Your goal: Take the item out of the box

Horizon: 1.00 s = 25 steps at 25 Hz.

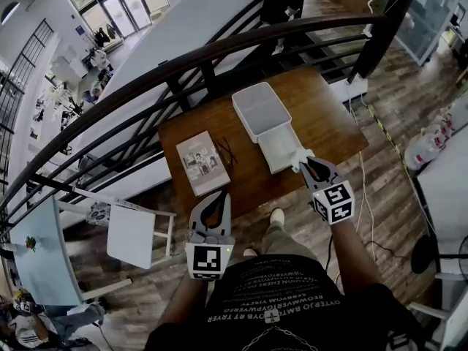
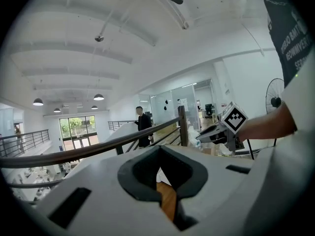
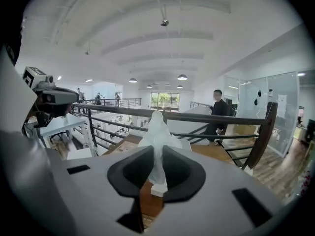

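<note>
One desk [image 1: 330, 123] stands with its far edge against a dark railing [image 1: 219, 48] and carries four things. There is one open white box [image 1: 261, 109] toward the far right and one flat white item [image 1: 281, 151] just beside the box's near side, running out to the desk's near edge. One booklet [image 1: 201, 162] lies by the near left corner, and one thin dark thing [image 1: 225, 152], too small to tell, sits between booklet and item. There are two grippers. The right gripper [image 1: 306, 165] sits at the near edge with its jaws pinching the item's translucent white wrap [image 3: 157, 134], which stands up between them. The left gripper [image 1: 212, 194] hangs off the near edge below the booklet, jaws pressed together with nothing in them. Bare wood lies open to the right of the box as far as the right edge, and in a strip along the far left. One small white table [image 1: 131, 234] stands on the floor to the person's left.
</note>
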Available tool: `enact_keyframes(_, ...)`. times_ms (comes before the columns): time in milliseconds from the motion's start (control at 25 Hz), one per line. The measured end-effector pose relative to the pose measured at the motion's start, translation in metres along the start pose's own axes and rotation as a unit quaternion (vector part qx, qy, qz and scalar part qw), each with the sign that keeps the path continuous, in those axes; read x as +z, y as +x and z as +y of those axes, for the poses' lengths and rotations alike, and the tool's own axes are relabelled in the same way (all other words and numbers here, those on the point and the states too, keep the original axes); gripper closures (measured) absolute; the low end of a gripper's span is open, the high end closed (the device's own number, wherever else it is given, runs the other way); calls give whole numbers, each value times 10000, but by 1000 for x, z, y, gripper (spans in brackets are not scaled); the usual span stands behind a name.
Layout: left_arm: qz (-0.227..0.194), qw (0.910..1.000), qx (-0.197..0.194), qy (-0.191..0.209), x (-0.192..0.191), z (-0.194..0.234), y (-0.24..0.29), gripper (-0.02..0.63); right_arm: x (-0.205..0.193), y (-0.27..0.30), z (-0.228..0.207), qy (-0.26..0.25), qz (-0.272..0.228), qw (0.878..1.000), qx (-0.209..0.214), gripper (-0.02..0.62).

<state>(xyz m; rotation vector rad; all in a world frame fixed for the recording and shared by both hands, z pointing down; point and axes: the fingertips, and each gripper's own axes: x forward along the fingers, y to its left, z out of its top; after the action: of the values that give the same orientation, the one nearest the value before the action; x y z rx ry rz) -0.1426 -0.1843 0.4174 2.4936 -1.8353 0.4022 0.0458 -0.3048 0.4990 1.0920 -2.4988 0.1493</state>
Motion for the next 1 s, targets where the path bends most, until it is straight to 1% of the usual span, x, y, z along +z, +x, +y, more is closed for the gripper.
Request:
enact_keyframes(320, -166, 9996, -200, 110, 7, -13, -20, 601, 25, -49, 18, -65, -371, 9991, -172, 545)
enact_keyframes(480, -157, 9995, -253, 103, 6, -15, -27, 601, 40, -71, 30, -156, -611, 9977, -242, 546)
enact_keyframes(720, -295, 9990, -313, 91, 13, -16, -35, 601, 76, -106, 51, -437, -1060, 9931, -246, 548)
enact_keyframes(880, -311, 9990, -295, 155, 17, -15, -43, 601, 97, -127, 65, -607, -1277, 9896, -250, 549)
enact_keyframes(1000, -340, 9989, -296, 129, 19, -14, -45, 601, 106, -133, 70, -648, -1367, 9882, -225, 549)
